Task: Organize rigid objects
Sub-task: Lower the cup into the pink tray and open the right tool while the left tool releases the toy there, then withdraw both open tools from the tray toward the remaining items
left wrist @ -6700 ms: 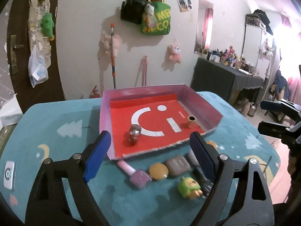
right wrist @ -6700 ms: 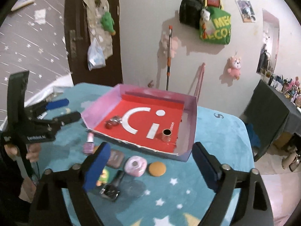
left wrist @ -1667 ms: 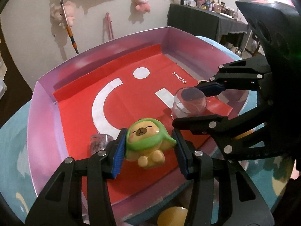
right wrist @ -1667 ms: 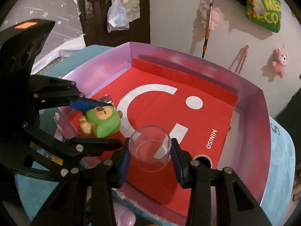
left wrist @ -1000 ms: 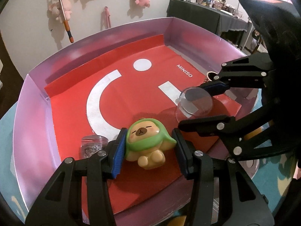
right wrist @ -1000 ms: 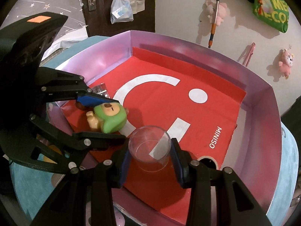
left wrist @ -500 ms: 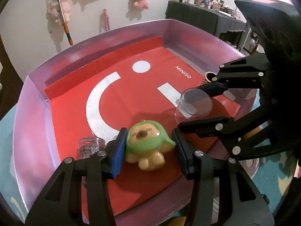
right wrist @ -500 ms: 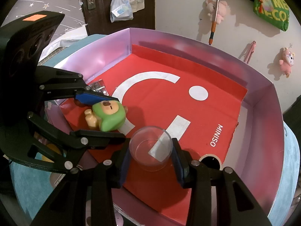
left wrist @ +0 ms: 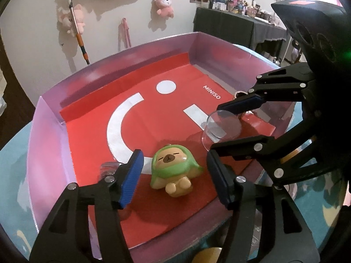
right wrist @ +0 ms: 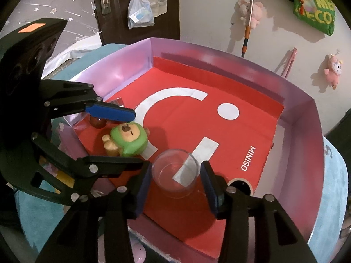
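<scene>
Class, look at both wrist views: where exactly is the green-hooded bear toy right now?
The green-hooded bear toy lies on the red floor of the pink box, between the open pads of the left gripper, beside the white arc, with the clear cup to its right.

Green-hooded bear figurine [left wrist: 173, 171]: glossy, tan face and paws, lying on its back on the red floor of the purple-walled tray [left wrist: 50, 118], near the front edge, partly over the white arc printed there. Clear round container [right wrist: 176, 176]: transparent, upright, open end up, standing on the red floor beside the figurine and apart from it, over the short white bar. Small glittery jar [left wrist: 108, 168]: in the tray's near left corner, partly hidden
</scene>
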A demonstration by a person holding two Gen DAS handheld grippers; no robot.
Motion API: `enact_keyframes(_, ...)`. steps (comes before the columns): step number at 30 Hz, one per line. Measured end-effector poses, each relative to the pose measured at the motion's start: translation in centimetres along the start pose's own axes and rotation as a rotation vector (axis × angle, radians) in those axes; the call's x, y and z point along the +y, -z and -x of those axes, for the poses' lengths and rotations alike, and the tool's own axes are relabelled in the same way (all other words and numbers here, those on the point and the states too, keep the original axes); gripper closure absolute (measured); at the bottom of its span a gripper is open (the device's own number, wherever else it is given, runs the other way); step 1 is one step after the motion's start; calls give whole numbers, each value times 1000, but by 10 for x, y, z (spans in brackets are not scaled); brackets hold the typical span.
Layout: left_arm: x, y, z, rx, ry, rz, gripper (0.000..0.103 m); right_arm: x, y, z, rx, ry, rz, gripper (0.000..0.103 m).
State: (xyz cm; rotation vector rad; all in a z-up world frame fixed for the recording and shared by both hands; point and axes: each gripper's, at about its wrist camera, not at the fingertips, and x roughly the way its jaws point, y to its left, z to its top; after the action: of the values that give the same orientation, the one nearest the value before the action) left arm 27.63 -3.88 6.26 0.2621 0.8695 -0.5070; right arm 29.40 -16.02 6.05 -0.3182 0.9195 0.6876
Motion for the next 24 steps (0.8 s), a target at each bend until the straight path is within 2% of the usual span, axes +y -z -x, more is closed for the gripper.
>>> enact_keyframes(3,0,0,10,-17,-9,10,42,-1,-1,7,-12,6,2,46)
enact_keyframes(7,2,2,25,-43,-13,39,36,1,-3,21,-39,18,-4,45)
enact_keyframes(9,3,3,34,-62,-11,59,35,2,-4,29,-56,26,-10,40)
enact_keyframes(11,3,5,47,-89,-13,89,34,5,-4,40,-78,34,-14,34)
enact_keyframes(14,3,7,66,-130,-22,129,24,12,-4,59,-112,53,-15,33)
enact_keyframes(16,1,10,83,-172,-45,157,22,18,-3,74,-138,68,-16,32)
enact_keyframes(19,-3,14,104,-212,-68,181,18,28,-2,97,-183,86,-18,24)
enact_keyframes(24,-11,27,141,-280,-88,208,15,48,5,133,-246,109,-8,19)
